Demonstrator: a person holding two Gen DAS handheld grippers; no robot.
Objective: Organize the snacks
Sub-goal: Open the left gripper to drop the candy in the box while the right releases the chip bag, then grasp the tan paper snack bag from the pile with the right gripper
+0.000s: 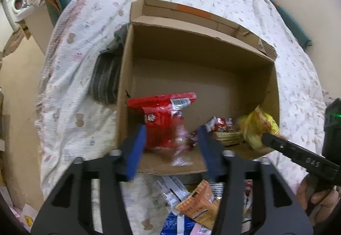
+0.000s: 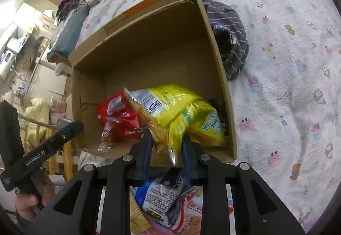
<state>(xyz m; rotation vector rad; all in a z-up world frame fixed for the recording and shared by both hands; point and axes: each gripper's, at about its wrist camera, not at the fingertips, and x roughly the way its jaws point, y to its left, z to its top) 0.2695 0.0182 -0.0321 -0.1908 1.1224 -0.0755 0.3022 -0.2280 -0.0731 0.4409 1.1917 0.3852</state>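
A yellow snack bag (image 2: 177, 115) hangs over the near right corner of the cardboard box (image 2: 149, 47), pinched at its lower edge by the right gripper (image 2: 167, 145). A red snack pack (image 1: 164, 119) stands inside the box at its left, just past the left gripper (image 1: 170, 141), whose blue fingers (image 1: 136, 149) are spread apart. More packets (image 1: 196, 203) lie on the patterned bedsheet (image 2: 287, 64) below.

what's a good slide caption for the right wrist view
Right hand-held gripper shut on a yellow snack bag, holding it over the cardboard box beside a red packet.
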